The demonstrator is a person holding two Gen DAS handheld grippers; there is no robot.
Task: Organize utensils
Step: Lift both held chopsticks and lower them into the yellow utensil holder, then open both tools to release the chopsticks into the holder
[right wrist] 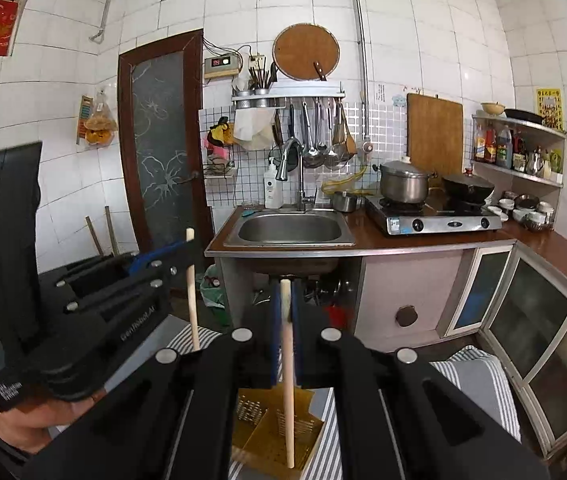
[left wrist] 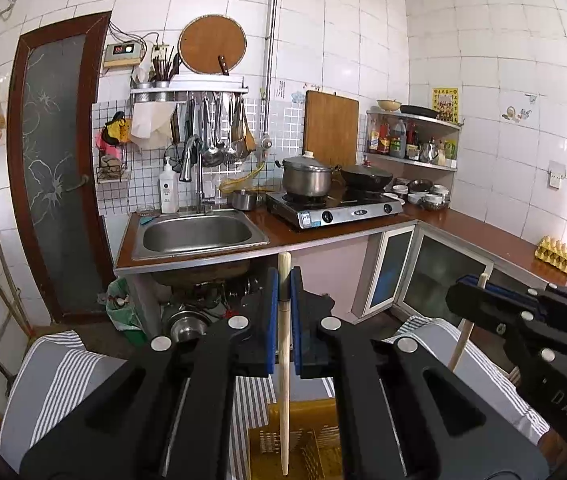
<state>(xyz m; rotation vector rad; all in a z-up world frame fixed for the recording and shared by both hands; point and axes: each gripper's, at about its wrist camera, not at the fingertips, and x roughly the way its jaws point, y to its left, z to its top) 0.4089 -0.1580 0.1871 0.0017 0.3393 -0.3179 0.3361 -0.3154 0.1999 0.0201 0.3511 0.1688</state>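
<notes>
My left gripper is shut on a pale wooden chopstick, held upright with its lower end over a yellow slotted utensil basket. My right gripper is shut on a second wooden chopstick, also upright, its tip down in the yellow basket. Each gripper shows in the other's view: the right one at the right edge with its stick, the left one at the left with its stick. The basket rests on a grey-and-white striped cloth.
Ahead is a brown counter with a steel sink, a two-burner stove with a pot and a wok, hanging ladles, a corner shelf of bottles and an egg tray. A dark door stands at the left.
</notes>
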